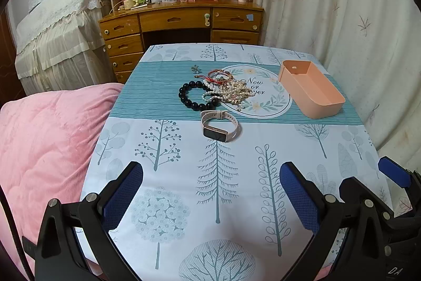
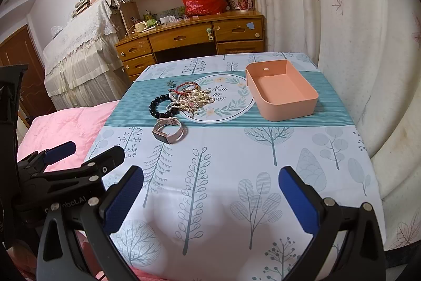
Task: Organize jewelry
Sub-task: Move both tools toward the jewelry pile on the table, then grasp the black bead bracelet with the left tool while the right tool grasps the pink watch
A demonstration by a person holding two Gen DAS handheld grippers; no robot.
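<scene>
Blue-padded fingers fill the bottom of both views: the left gripper (image 1: 210, 199) and the right gripper (image 2: 210, 202) each hang over the near edge of the table with their fingers spread wide apart and nothing between them. They sit side by side, close enough that each shows at the margin of the other's view.

Beyond them lies a bare stretch of tablecloth (image 1: 236, 162) printed with trees. Further out, nearest of the jewelry, a pale pink watch (image 1: 219, 126) stands on its looped strap, face toward the grippers. Just behind it a black bead bracelet (image 1: 196, 95) lies flat, and touching its right side is a tangled heap of pearl strands and gold chains (image 1: 231, 91), with red cord bangles (image 1: 217, 75) at the far edge. A small flower brooch (image 1: 195, 68) sits apart at the back. Well to the right of the heap stands the empty peach tray (image 1: 313, 90), open side up.

Nothing has reached the tray yet, so sorting looks to be just starting. The heap is the likely trouble: pinching one strand may drag its knotted neighbours along, spilling pieces on the cloth or off the edge. The watch could roll or spring away if gripped on its curved strap, and a dragged pad might ruck the cloth and shift everything.
</scene>
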